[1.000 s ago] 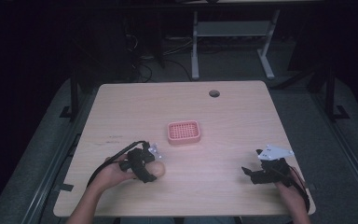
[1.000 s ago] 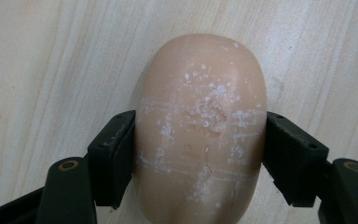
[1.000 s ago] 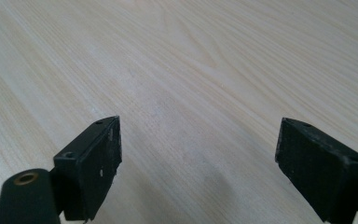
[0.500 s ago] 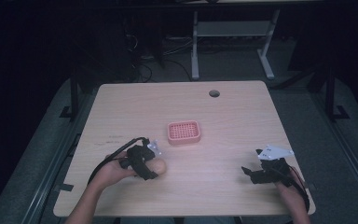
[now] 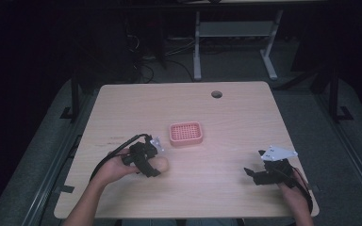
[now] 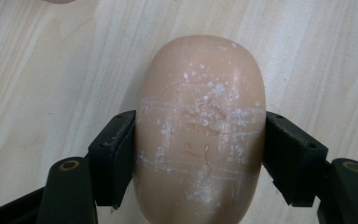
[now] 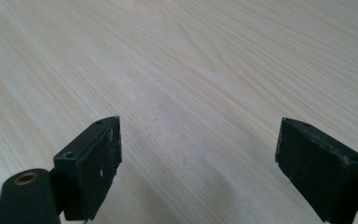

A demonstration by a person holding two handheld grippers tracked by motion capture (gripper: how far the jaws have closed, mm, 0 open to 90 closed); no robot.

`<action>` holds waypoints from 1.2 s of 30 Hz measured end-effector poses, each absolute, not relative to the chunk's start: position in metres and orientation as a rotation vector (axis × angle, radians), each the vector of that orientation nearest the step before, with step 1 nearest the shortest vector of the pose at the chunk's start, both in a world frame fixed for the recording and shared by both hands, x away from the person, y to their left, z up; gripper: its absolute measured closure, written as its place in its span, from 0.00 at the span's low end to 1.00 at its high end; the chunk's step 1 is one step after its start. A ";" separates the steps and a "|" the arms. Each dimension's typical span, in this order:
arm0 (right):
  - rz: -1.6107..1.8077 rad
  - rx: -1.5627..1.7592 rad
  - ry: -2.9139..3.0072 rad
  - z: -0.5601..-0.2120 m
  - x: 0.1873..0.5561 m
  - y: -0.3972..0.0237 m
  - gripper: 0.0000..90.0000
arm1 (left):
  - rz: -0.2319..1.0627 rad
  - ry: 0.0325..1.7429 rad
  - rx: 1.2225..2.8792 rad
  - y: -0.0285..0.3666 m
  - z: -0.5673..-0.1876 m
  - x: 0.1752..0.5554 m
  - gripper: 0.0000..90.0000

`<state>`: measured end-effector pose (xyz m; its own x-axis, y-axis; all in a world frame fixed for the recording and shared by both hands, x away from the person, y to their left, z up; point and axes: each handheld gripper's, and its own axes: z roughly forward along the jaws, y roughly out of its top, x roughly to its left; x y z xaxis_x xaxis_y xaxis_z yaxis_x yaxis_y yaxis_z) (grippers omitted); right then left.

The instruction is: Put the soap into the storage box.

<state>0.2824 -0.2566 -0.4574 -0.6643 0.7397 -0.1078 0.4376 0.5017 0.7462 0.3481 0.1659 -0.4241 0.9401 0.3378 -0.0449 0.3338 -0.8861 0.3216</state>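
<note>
The left gripper has its jaws clamped on both flanks of a tan bar of soap, which lies flat on the wooden table and reaches out beyond the jaw tips, its top scuffed white. The left hand lies low over the table, wrist behind the jaws. Ahead of them and well apart sits a pink soap dish. The right gripper hovers with jaws wide over bare wood, far from the soap.
</note>
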 end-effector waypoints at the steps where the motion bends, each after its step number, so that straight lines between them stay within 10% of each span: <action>1: 0.986 0.972 2.333 -0.458 0.283 -0.257 0.15 | 0.020 0.496 2.761 0.166 -0.424 0.349 0.35; 36: 1.003 0.980 2.322 -0.458 0.284 -0.260 0.15 | 0.030 0.462 2.771 0.144 -0.407 0.378 0.35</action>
